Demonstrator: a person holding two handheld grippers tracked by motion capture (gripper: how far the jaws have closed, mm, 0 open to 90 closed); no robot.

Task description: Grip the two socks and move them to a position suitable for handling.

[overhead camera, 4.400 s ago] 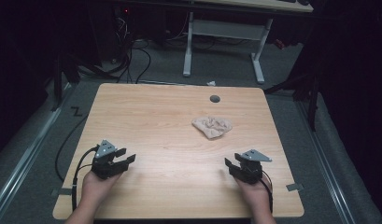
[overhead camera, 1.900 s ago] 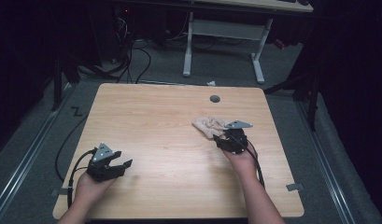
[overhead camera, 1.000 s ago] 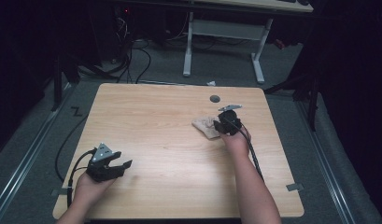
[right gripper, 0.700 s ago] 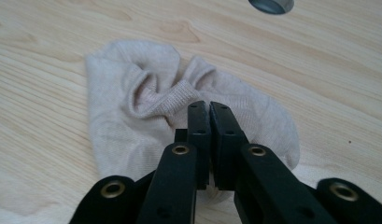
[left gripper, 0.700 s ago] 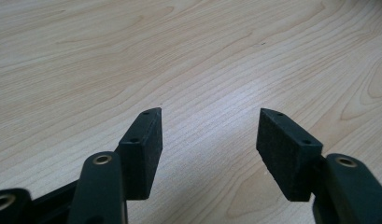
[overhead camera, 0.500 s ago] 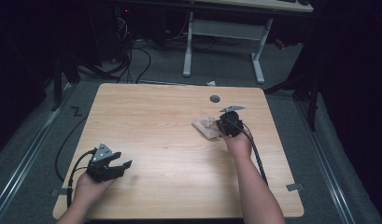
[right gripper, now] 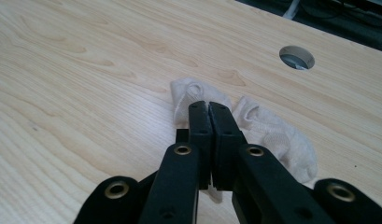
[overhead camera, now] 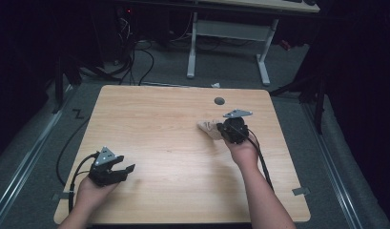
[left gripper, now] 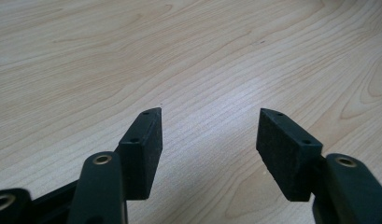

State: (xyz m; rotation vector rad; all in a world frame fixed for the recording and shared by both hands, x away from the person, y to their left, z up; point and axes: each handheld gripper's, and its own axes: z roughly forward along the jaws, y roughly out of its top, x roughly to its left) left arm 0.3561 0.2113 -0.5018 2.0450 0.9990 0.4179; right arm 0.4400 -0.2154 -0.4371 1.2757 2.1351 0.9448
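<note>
A crumpled cream cloth [overhead camera: 208,128], perhaps a pair of socks, sits right of centre on the wooden table [overhead camera: 154,114]. My right gripper [overhead camera: 224,131] is over it, jaws pressed together. The right gripper view shows that gripper [right gripper: 208,106] shut on a fold of the cloth [right gripper: 277,135]. A sliver of fabric shows between the pads, and the rest bunches beside and beneath the jaws. My left gripper [overhead camera: 126,164] rests at the near left corner. Its jaws stand wide apart in the left gripper view [left gripper: 209,116], with bare wood between them.
A round cable hole [overhead camera: 219,100] lies in the tabletop just beyond the cloth, also visible in the right gripper view [right gripper: 296,57]. Behind the table stand a white desk frame [overhead camera: 226,33] and loose cables [overhead camera: 135,52] on the dark floor.
The right hand has drawn slightly back toward the person and lifted, and the cloth looks more bunched under the gripper. The left gripper has stayed put.
</note>
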